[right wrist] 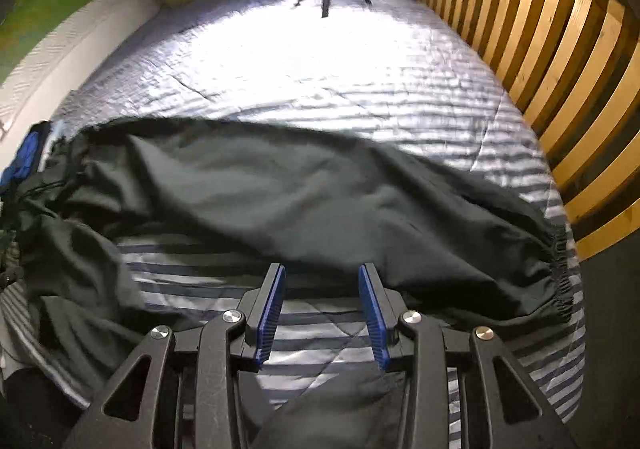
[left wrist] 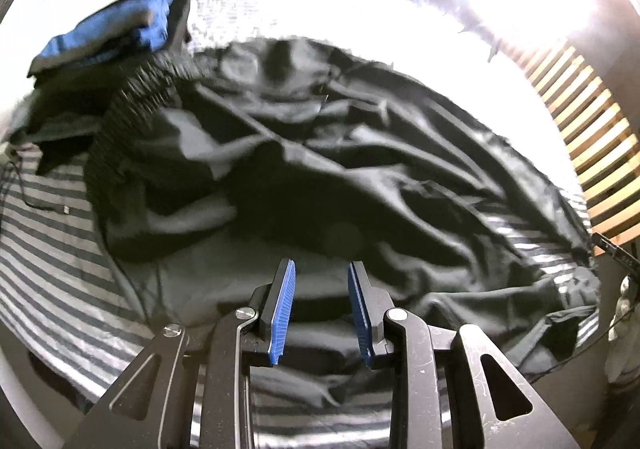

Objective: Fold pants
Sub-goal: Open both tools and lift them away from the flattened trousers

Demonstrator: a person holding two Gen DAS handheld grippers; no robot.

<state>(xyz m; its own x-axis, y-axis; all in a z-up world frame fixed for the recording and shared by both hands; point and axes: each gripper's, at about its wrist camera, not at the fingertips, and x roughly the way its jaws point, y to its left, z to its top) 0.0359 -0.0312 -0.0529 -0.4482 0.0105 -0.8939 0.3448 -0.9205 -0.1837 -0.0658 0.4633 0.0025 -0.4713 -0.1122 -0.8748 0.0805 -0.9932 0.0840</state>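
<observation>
Plainly, both claws stand apart with nothing between their blue pads: the left claw (left wrist: 321, 311) hovers over rumpled cloth, the right claw (right wrist: 322, 315) over bare striped bedcover (right wrist: 280, 65). Outward from the right claw, at twelve o'clock, one leg of the dark pants (right wrist: 304, 193) lies spread across the bed, its elastic cuff (right wrist: 560, 281) at three o'clock. From the left claw the waistband (left wrist: 132, 97) sits at ten o'clock, beside a blue-and-black garment (left wrist: 116, 33). I judge the pants are laid out but not yet folded; next, each claw must close on an edge and carry it over. Motion blur smears the creases, glare hides the far bed, and the second leg is hard to trace.
</observation>
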